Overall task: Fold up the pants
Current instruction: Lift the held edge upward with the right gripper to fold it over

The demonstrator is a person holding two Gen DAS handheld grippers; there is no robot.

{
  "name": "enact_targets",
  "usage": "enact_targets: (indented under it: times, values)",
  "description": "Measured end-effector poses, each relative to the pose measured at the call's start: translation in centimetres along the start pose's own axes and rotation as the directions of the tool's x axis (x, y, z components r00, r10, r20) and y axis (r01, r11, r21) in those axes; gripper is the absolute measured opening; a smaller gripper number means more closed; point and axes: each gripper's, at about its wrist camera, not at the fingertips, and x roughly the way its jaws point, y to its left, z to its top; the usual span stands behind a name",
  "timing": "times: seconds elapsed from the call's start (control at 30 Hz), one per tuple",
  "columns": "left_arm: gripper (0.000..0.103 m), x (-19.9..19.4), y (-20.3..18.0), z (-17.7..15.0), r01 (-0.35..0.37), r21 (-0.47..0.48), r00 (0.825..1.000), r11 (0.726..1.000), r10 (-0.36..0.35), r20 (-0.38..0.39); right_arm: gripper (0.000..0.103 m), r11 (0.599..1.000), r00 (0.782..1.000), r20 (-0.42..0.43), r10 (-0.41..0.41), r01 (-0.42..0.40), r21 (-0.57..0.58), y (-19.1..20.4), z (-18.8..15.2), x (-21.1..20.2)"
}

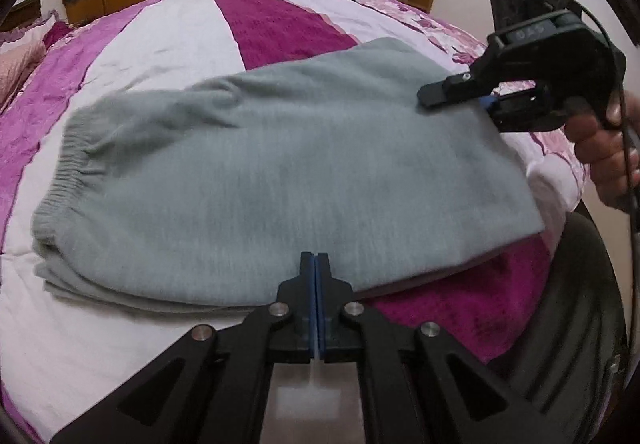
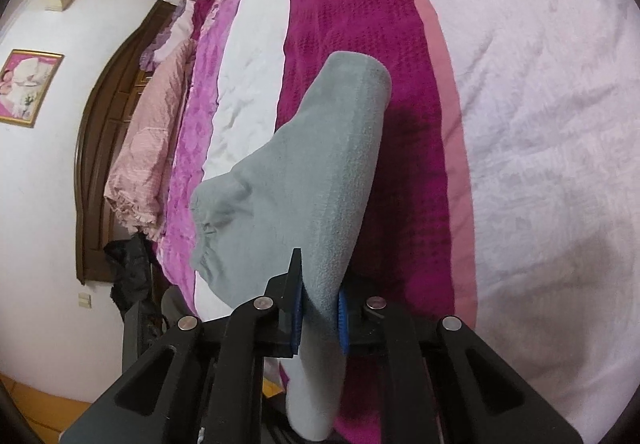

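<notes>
pants (image 1: pixel 280 180): grey, already folded into a compact stack on the bed (image 1: pixel 168 44) | left tongs (image 1: pixel 315 258): closed, empty, at the near edge | right tongs (image 2: pixel 320 302): clamped on the fold's end | left: judged one last fold or smoothing
</notes>
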Motion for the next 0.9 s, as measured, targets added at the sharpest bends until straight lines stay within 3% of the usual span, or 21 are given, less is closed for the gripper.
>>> enact_targets:
  times: [0.1,0.17,0.23,0.27,0.4,0.5,0.53,0.57,0.6,0.73,0.83,0.9]
  values:
    - [0.001,-2.4,-1.4,0.5,0.036,0.024,0.996,0.999,-0.038,0.079,0.006,1.0,1.0,0.007,-0.009,0.009,-0.001,0.8,0.0,-0.5]
    - [0.001,-1.6,-2.1,0.1,0.019,0.036,0.998,0.999,-0.022,0.06,0.006,1.0,1.0,0.009,-0.02,0.02,-0.003,1.1,0.1,-0.7]
    - [0.001,1.0,-1.8,-0.6,0.003,0.007,0.999,1.0,-0.003,-0.032,0.005,1.0,1.0,0.008,-0.026,0.026,0.003,1.6,0.2,-0.9]
    - [0.001,1.4,-1.7,-1.1,0.0,0.0,0.999,1.0,0.0,-0.034,0.005,1.0,1.0,-0.002,-0.029,0.029,0.011,2.0,0.2,-0.9]
    - [0.001,-1.2,-2.3,-1.0,0.006,0.017,1.0,1.0,-0.006,0.01,0.005,0.998,0.998,0.006,-0.066,0.066,-0.006,3.5,0.1,-1.2]
    - [0.001,-2.1,-1.7,-1.0,-0.064,-0.007,0.994,0.998,0.064,0.094,0.005,0.997,0.997,0.001,-0.075,0.075,-0.004,4.0,0.3,-1.5]
    - [0.001,-0.9,-1.4,-1.0,-0.065,-0.013,0.996,0.998,0.066,0.06,0.005,0.997,0.997,0.0,-0.077,0.077,-0.002,4.0,0.3,-1.5]
    - [0.0,0.9,-1.1,-1.1,-0.048,-0.017,0.999,0.999,0.048,-0.009,0.005,0.997,0.997,-0.002,-0.077,0.077,0.004,4.0,0.4,-1.5]
    - [0.0,1.8,-0.6,-1.2,-0.032,-0.033,0.999,0.999,0.031,-0.019,0.005,0.997,0.997,-0.009,-0.077,0.077,0.009,4.2,0.4,-1.4]
    - [0.0,0.7,-0.7,-1.1,-0.008,0.001,1.0,1.0,0.008,-0.013,0.005,0.998,0.998,0.0,-0.064,0.064,0.029,5.1,0.5,-1.2]
    - [0.0,-0.8,0.8,-0.9,0.087,-0.056,0.995,0.995,-0.09,-0.044,0.005,0.995,0.998,0.002,-0.069,0.069,0.066,6.1,0.8,-1.2]
    - [0.0,-2.7,2.7,-0.3,0.114,-0.112,0.993,0.987,-0.117,-0.027,0.005,0.993,0.996,0.0,-0.085,0.085,0.081,7.0,1.0,-1.3]
